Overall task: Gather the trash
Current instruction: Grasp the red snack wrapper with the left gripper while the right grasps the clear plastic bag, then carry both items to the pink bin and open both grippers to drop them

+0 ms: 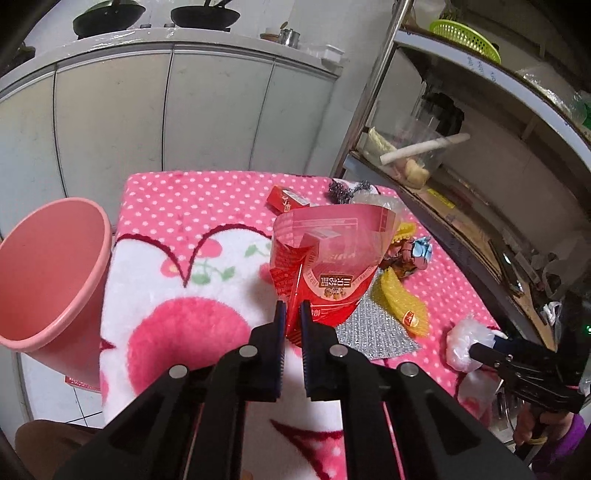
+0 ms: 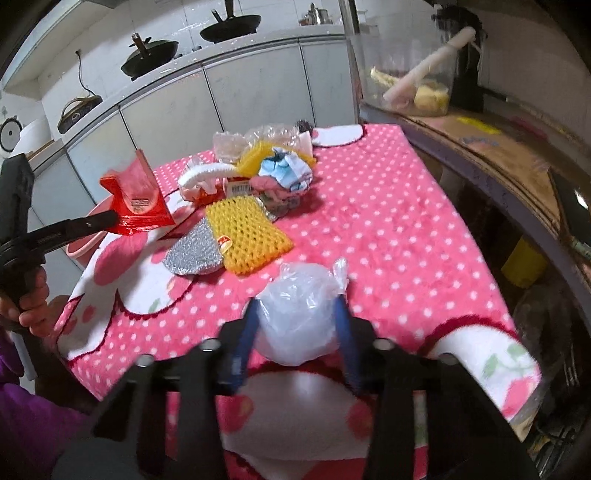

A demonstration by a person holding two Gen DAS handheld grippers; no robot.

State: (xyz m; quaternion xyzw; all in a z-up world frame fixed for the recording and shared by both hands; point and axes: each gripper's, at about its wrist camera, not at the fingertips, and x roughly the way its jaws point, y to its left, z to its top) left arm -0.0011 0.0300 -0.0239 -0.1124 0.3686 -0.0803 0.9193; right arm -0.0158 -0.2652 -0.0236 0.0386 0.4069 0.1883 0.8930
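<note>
Two woks point(image 1: 109, 18); yellow nets point(image 2: 246, 230), apparently two.

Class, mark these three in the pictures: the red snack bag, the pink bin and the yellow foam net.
red snack bag point(image 1: 325, 280), left wrist view, on its printed label.
pink bin point(image 1: 48, 266), left wrist view, on its inner wall.
yellow foam net point(image 2: 247, 232), right wrist view, on the mesh middle.

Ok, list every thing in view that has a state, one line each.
left gripper: shut on the red snack bag.
red snack bag: empty, torn open, lifted off the blanket.
right gripper: jaws around the white plastic bag, pressing its sides.
white plastic bag: crumpled, resting on the blanket.
pink bin: open, tilted toward the camera, looks empty.
yellow foam net: lying flat, untouched.
</note>
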